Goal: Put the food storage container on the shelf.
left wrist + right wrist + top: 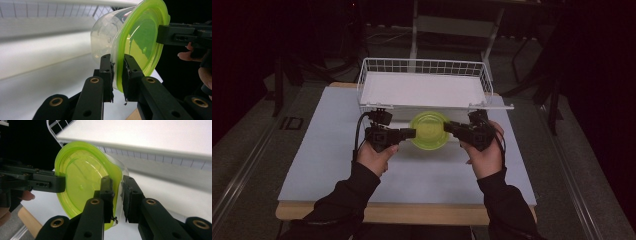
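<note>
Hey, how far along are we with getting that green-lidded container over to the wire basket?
Done: both grippers have the container pinched by its rim, the left gripper on one side and the right gripper on the opposite side, lid on. In hand: it hangs between them just in front of the wire basket. Left, judging by that: carrying it over the front rim and setting it down inside.

No text, label, brand or number can be read anywhere (surfaces are plain or too dim).
</note>
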A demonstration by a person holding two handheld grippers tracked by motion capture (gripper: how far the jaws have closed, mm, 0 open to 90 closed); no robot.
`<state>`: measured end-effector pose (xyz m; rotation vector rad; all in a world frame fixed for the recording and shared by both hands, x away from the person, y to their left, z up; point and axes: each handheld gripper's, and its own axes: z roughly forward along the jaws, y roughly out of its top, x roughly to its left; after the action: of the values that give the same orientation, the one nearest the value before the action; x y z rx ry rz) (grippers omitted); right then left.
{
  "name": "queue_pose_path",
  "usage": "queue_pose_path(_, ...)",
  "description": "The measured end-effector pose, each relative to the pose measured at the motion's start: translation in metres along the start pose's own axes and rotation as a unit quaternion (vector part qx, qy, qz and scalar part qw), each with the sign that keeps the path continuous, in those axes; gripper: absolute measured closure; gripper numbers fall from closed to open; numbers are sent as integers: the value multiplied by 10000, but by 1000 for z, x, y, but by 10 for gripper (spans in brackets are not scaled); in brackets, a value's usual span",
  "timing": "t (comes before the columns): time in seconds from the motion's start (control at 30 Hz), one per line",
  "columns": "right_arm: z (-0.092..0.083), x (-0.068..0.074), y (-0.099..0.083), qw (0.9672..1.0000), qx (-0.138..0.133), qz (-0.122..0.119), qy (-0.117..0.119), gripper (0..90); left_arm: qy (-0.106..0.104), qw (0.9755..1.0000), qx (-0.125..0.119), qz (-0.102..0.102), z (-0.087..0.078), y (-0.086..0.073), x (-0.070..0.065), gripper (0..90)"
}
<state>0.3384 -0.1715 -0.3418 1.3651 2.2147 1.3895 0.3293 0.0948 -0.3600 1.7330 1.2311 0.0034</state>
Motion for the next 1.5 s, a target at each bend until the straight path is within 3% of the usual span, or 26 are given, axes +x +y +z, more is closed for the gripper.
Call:
queue_pose_path(0.33, 5, 4, 37, 9999, -133, 47, -61, 795, 241, 9995, -221, 39, -11, 34, -1, 806)
queue_pose_path(0.7, 15, -3, 70, 9995, -187, 157, -174, 795, 418, 9980, -468, 31, -4, 64, 4, 799)
queue_pose_path(0.9, 27, -8, 82, 9994, -131, 279, -175, 795, 537, 9976, -439, -36, 1, 77, 12, 798)
queue_pose_path(1.17, 40, -13, 95, 9988, 58, 365, -309, 795, 530, 9977, -390, -191, 10, 88, 24, 794)
queue_pose_path(1.27, 44, -17, 100, 9984, 148, 482, -262, 795, 519, 9976, -374, -277, 11, 92, 27, 795)
queue_pose_path(1.43, 46, -19, 104, 9980, 226, 517, -295, 795, 586, 9976, -318, -169, 14, 97, 25, 785)
queue_pose_path(1.5, 48, -20, 106, 9980, 244, 499, -314, 793, 588, 9974, -379, -146, 14, 98, 26, 723)
